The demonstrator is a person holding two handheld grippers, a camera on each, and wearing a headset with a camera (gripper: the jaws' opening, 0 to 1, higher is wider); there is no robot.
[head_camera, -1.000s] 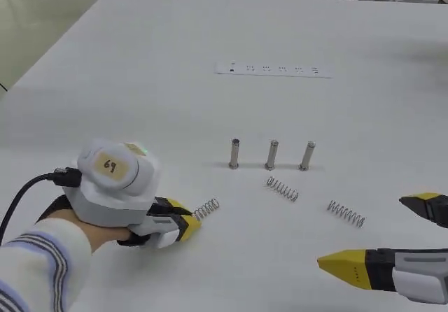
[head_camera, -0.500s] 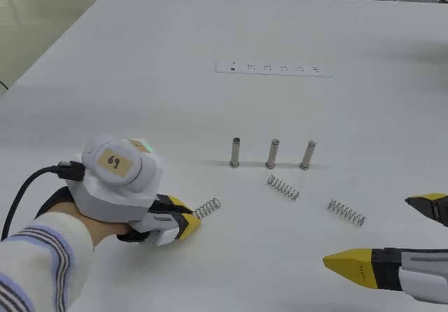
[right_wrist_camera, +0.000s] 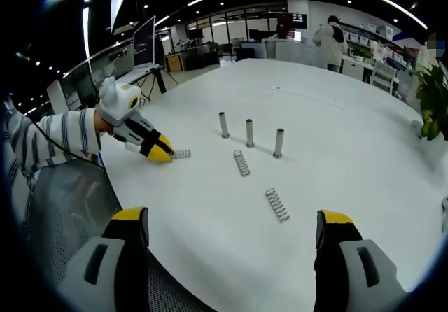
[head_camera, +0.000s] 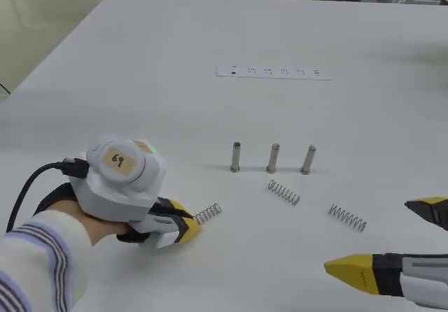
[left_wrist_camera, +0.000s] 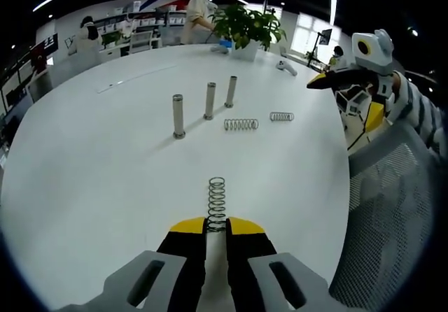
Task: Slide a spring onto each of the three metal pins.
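Note:
Three upright metal pins [head_camera: 272, 158] stand in a row on the white table [head_camera: 175, 81]; they show too as the pins [left_wrist_camera: 208, 102] and the pins [right_wrist_camera: 249, 132]. My left gripper [head_camera: 187, 227] is shut on one end of a spring [head_camera: 208, 213], which lies flat on the table; the spring [left_wrist_camera: 217, 201] sticks out ahead of the yellow jaw tips. Two more springs lie loose: one [head_camera: 283, 192] just in front of the pins, another [head_camera: 347, 218] further right. My right gripper [head_camera: 392, 242] is wide open at the lower right, near that spring [right_wrist_camera: 277, 205].
A white power strip [head_camera: 274, 71] lies on the table beyond the pins. A black cable [head_camera: 31, 186] trails from the left gripper. A potted plant [left_wrist_camera: 248, 29] and people stand far across the room.
The left gripper has shifted slightly with the spring in its jaws. The right gripper has dropped a little lower in the head view. Pins and loose springs have not moved.

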